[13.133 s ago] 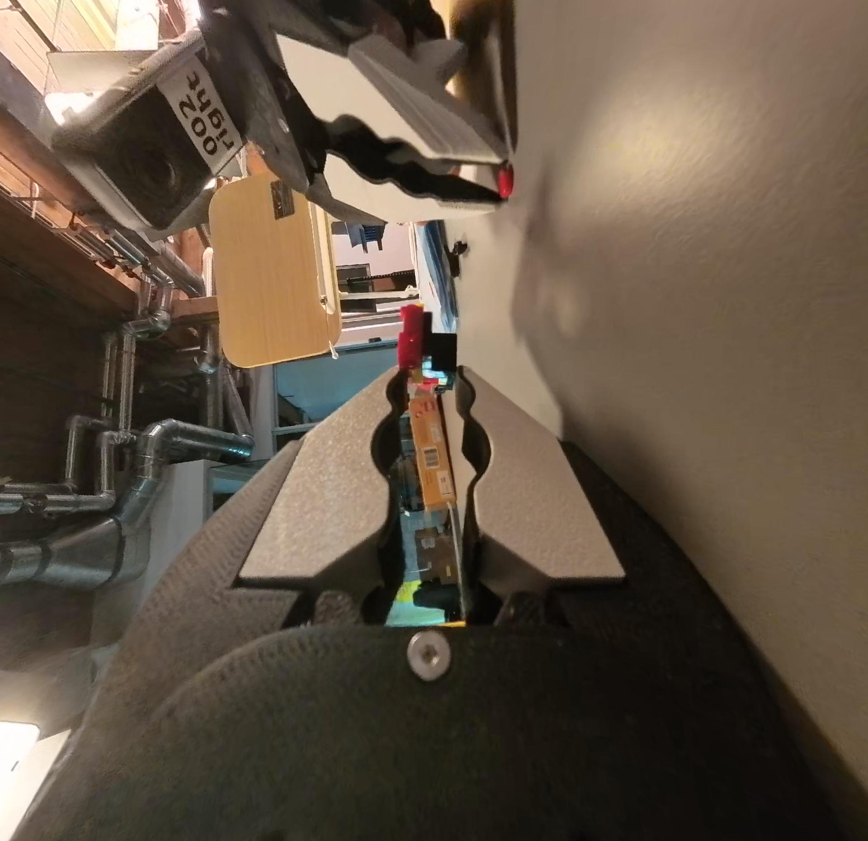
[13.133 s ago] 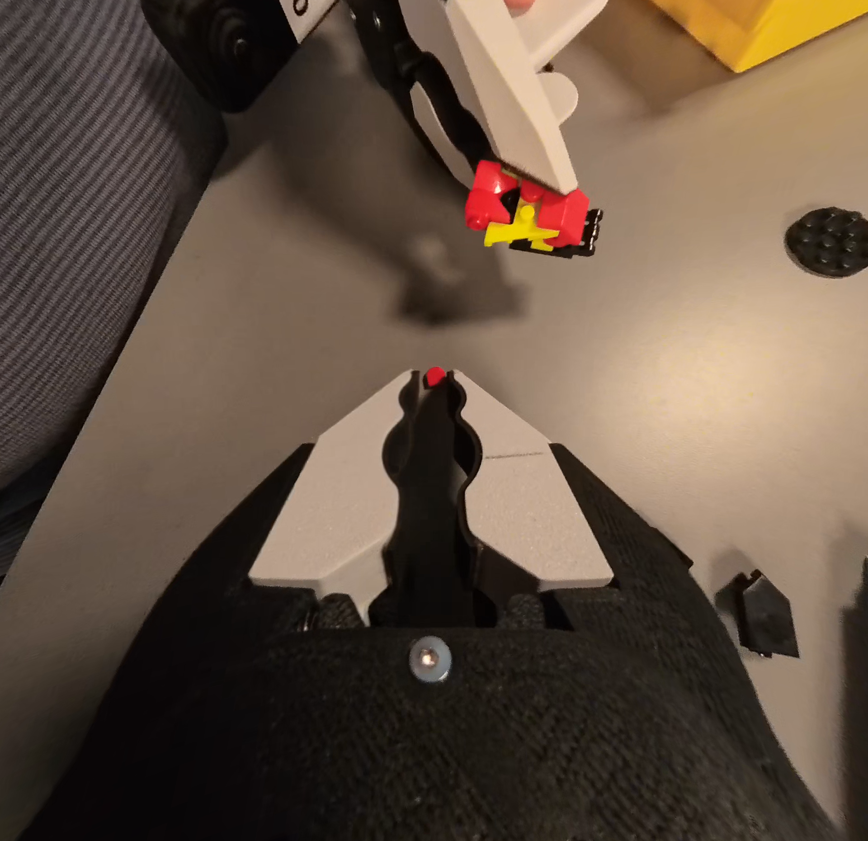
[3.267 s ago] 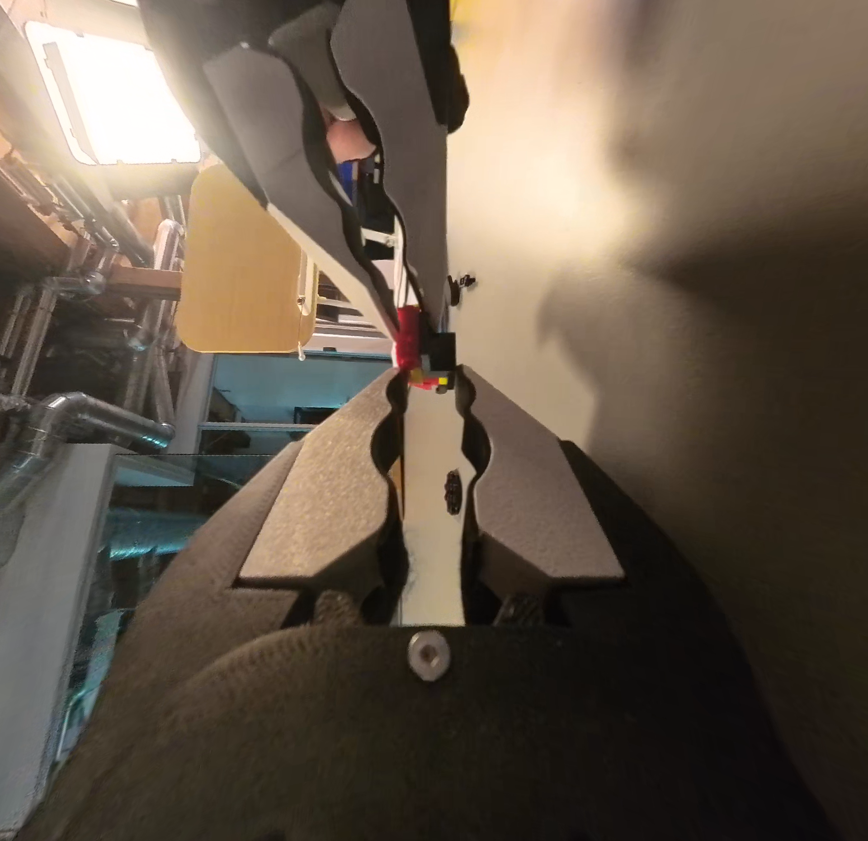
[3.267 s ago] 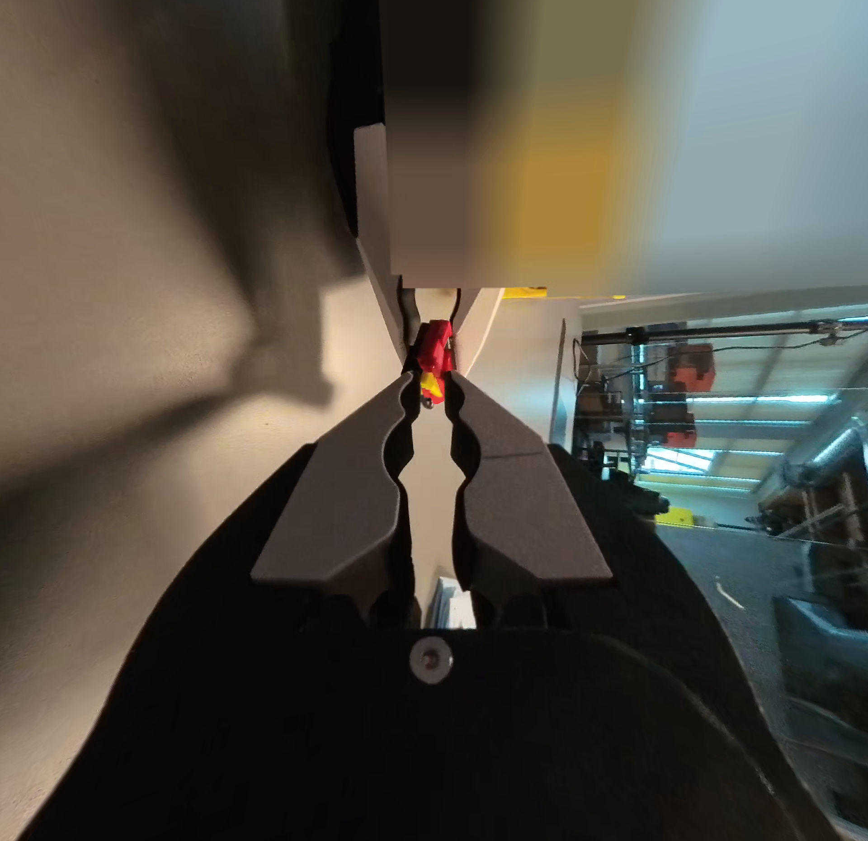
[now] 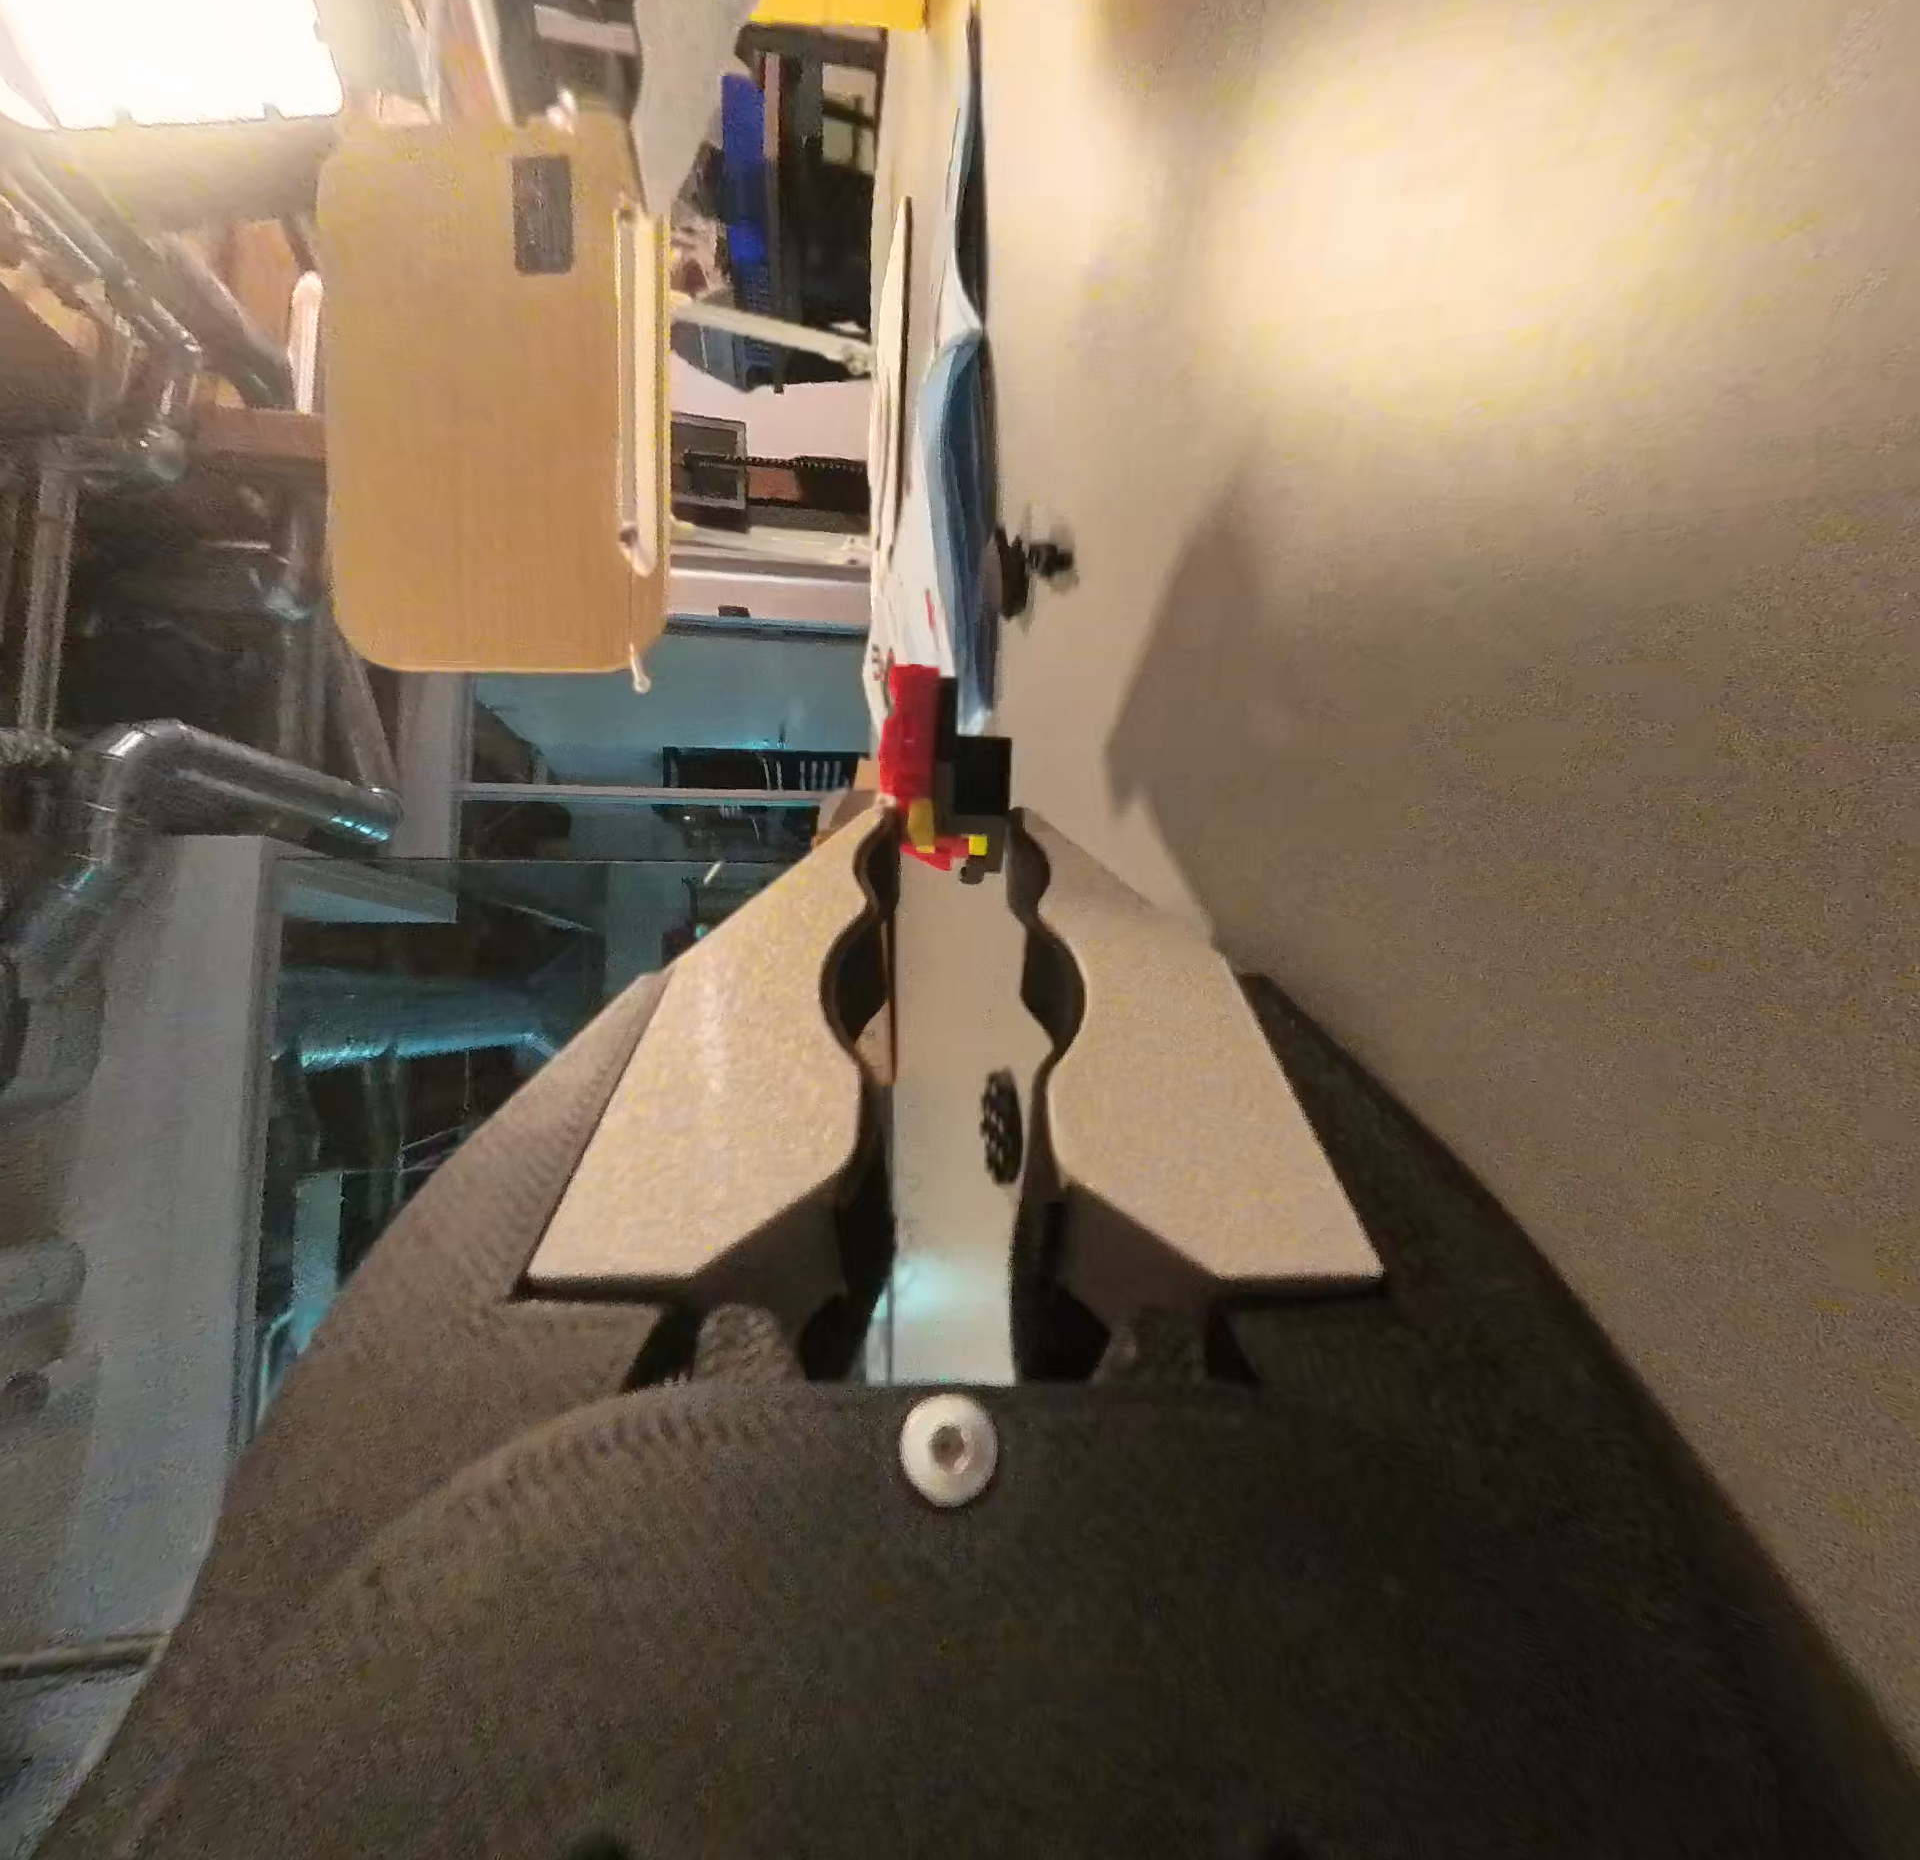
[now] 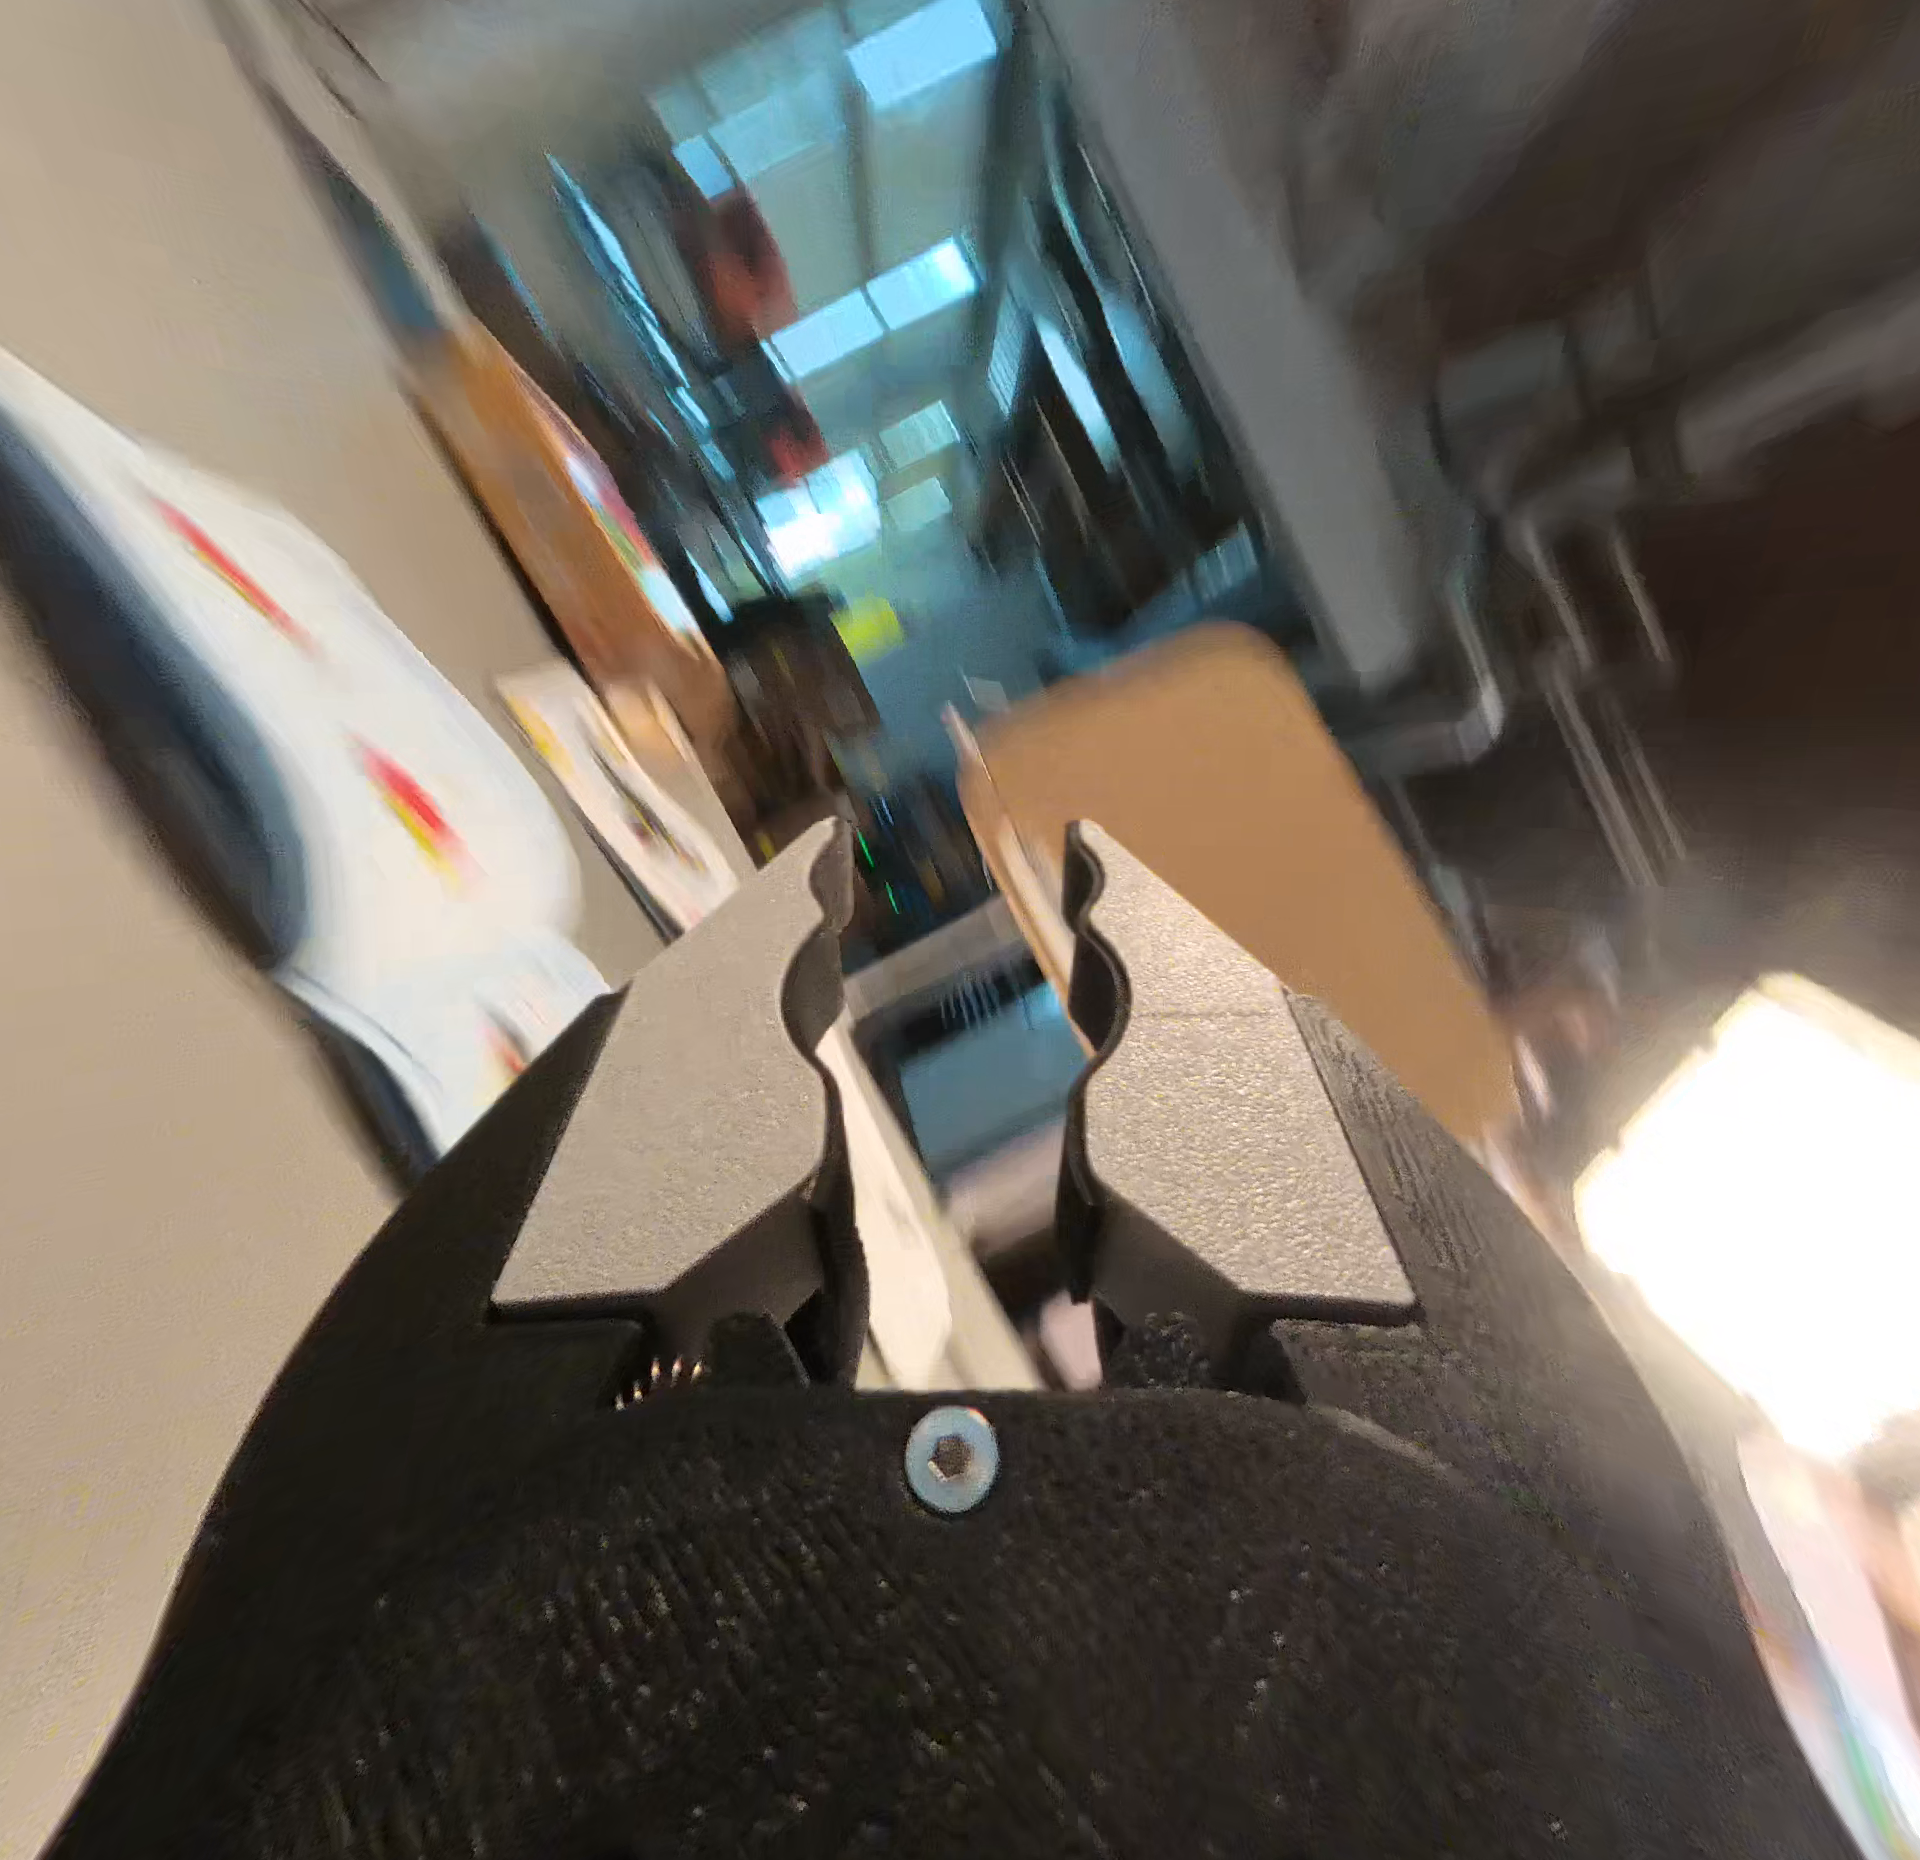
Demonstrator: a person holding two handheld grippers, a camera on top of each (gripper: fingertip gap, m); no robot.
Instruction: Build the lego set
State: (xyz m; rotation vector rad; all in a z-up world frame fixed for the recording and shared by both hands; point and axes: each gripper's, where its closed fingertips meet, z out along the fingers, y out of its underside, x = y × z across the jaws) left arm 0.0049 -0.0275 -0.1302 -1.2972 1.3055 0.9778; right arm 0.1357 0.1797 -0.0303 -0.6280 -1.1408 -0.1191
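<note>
While left gripper (image 5: 948,839) pinches lego assembly (image 5: 940,771), right gripper (image 6: 951,854) jaws spread, empty.

A: What differs at the right gripper (image 6: 951,854)?
B: Its fingers, earlier closed on the red, yellow and black lego model (image 5: 940,787), now stand apart with nothing between them; it no longer meets the left gripper (image 5: 948,842) and points, blurred, toward the far room.

A: And in the left wrist view?
B: The right gripper is gone from above the model; the instruction booklet (image 5: 951,480) now shows beyond it.
</note>
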